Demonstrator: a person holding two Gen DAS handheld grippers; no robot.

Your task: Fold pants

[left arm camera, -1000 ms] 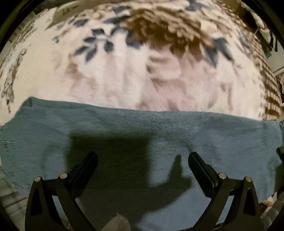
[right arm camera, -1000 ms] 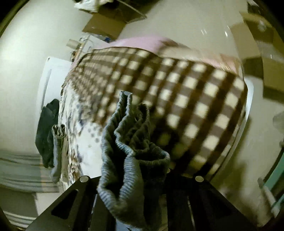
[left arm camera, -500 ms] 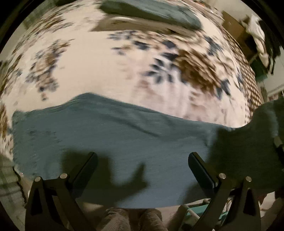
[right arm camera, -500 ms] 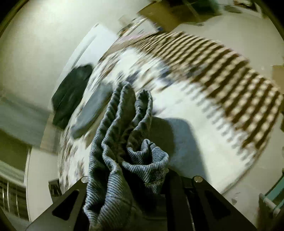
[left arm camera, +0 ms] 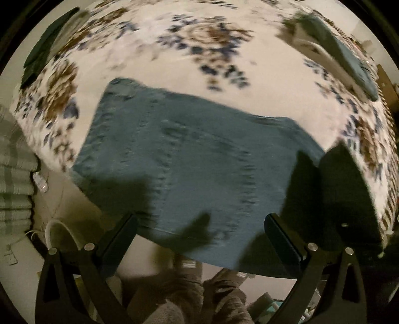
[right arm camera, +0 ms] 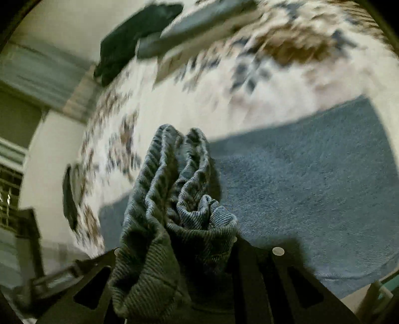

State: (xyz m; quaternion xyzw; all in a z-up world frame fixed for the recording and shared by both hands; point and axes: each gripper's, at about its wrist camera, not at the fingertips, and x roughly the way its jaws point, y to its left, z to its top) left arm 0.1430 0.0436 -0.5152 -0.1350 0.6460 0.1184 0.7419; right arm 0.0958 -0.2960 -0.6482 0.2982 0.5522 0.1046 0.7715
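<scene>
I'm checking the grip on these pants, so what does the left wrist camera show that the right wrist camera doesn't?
Only the left wrist view shows the open, empty left gripper above the pants at the bed's near edge, plus slippers on the floor. Only the right wrist view shows the right gripper shut on a bunched end of the pants. Both show the flowered blanket and other clothes farther back.

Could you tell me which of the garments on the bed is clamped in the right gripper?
The blue pants spread nearest; the right gripper pinches their bunched end. The folded garment and dark garment lie untouched at the far edge.
</scene>
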